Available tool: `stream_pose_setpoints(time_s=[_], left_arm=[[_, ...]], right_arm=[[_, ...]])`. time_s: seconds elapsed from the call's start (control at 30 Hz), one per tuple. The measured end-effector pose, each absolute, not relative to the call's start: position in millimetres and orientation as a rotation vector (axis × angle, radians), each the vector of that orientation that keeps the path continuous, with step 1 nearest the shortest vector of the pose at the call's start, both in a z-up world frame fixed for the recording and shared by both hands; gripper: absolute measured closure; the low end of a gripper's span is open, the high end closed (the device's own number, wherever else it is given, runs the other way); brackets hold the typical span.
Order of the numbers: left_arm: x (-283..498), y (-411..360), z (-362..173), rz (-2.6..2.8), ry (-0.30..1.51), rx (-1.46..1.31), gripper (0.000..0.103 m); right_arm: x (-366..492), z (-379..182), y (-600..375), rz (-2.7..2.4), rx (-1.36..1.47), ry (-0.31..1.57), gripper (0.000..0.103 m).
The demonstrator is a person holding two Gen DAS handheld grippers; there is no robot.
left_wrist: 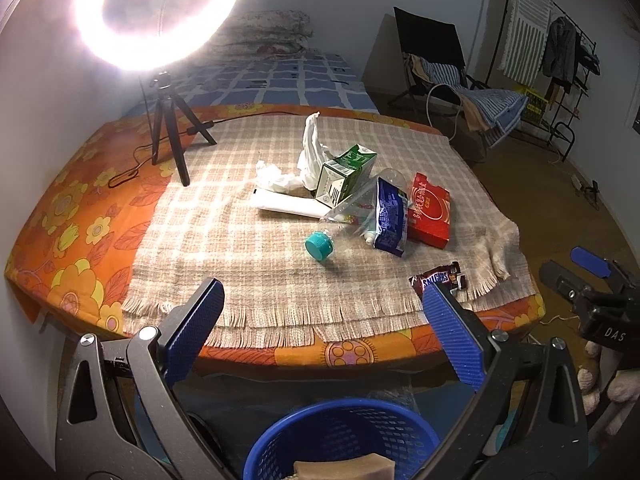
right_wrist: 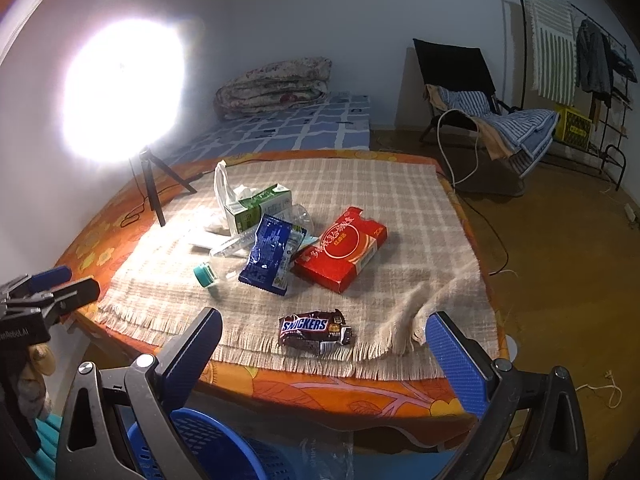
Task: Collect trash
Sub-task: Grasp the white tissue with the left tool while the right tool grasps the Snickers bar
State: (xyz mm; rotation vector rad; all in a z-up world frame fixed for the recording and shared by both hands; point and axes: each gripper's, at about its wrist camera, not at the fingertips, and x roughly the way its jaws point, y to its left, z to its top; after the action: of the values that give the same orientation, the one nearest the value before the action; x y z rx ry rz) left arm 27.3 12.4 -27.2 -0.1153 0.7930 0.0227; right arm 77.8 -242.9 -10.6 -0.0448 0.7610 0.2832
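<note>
Checked cloth covers the surface (right_wrist: 440,200), where box (right_wrist: 340,250), carton (right_wrist: 256,206), bag (right_wrist: 268,256) and Snickers (right_wrist: 316,328) lie uncollected beyond the bin (left_wrist: 340,436), while left gripper (left_wrist: 320,336) and right gripper (right_wrist: 324,364) gape wide, empty.

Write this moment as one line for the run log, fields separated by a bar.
left gripper: open, empty | right gripper: open, empty | Snickers wrapper: on table, near edge | blue basket: below table edge
</note>
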Motion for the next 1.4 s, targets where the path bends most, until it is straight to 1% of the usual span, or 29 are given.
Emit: stream_pose_setpoints(time_s=[0.17, 0.27, 0.37, 0.4, 0.43, 0.53, 0.57, 0.67, 0.73, 0.8, 0.87, 0.93, 0.97, 1.1, 1.17, 1.27, 1.4], left_arm=[[42, 17, -27, 0.007, 0.813, -0.123, 0.002], [54, 18, -28, -0.003, 0.828, -0.096, 0.002], [66, 25, -31, -0.013, 0.848, -0.090, 0.003], [69, 29, -33, -0.016, 0.856, -0.099, 0.005], [72, 34, -34, -0.018, 0.865, -0.114, 0.005], [83, 48, -36, -0.015, 0.886, -0.156, 0.009], [86, 51, -36, -0.013, 0.890, -0.162, 0.012], [102, 60, -38, -0.008, 0.899, -0.168, 0.014], [117, 68, -41, -0.007, 0.906, -0.176, 0.016], [133, 76, -46, 0.002, 0.918, -0.183, 0.021], [151, 86, -52, 0.017, 0.931, -0.204, 0.022], [169, 97, -61, 0.037, 0.951, -0.256, 0.027], [177, 103, -65, 0.042, 0.958, -0.285, 0.030], [212, 117, -86, 0.072, 0.988, -0.331, 0.035], [225, 120, -94, 0.077, 0.999, -0.328, 0.036], [244, 127, -107, 0.096, 1.014, -0.346, 0.045], [265, 133, -123, 0.098, 1.021, -0.392, 0.046]], right_arm=[[91, -27, -237, 0.299, -0.092, 0.832, 0.000], [104, -45, -232, 0.335, -0.083, 0.925, 0.001], [116, -60, -232, 0.363, -0.051, 1.005, 0.005], [121, -64, -233, 0.370, -0.033, 1.029, 0.008], [125, -66, -234, 0.374, -0.013, 1.048, 0.009], [133, -72, -235, 0.384, 0.023, 1.076, 0.009], [136, -73, -233, 0.386, 0.019, 1.081, 0.009], [144, -77, -225, 0.389, -0.027, 1.084, 0.010], [149, -84, -219, 0.383, -0.067, 1.090, 0.013], [154, -90, -217, 0.378, -0.088, 1.104, 0.014], [158, -99, -216, 0.375, -0.097, 1.127, 0.016], [162, -105, -214, 0.372, -0.107, 1.141, 0.020], [164, -107, -214, 0.370, -0.112, 1.142, 0.020], [172, -111, -208, 0.377, -0.108, 1.143, 0.020], [177, -112, -205, 0.384, -0.100, 1.141, 0.020], [184, -114, -198, 0.388, -0.113, 1.135, 0.020], [191, -125, -190, 0.394, -0.147, 1.152, 0.020]])
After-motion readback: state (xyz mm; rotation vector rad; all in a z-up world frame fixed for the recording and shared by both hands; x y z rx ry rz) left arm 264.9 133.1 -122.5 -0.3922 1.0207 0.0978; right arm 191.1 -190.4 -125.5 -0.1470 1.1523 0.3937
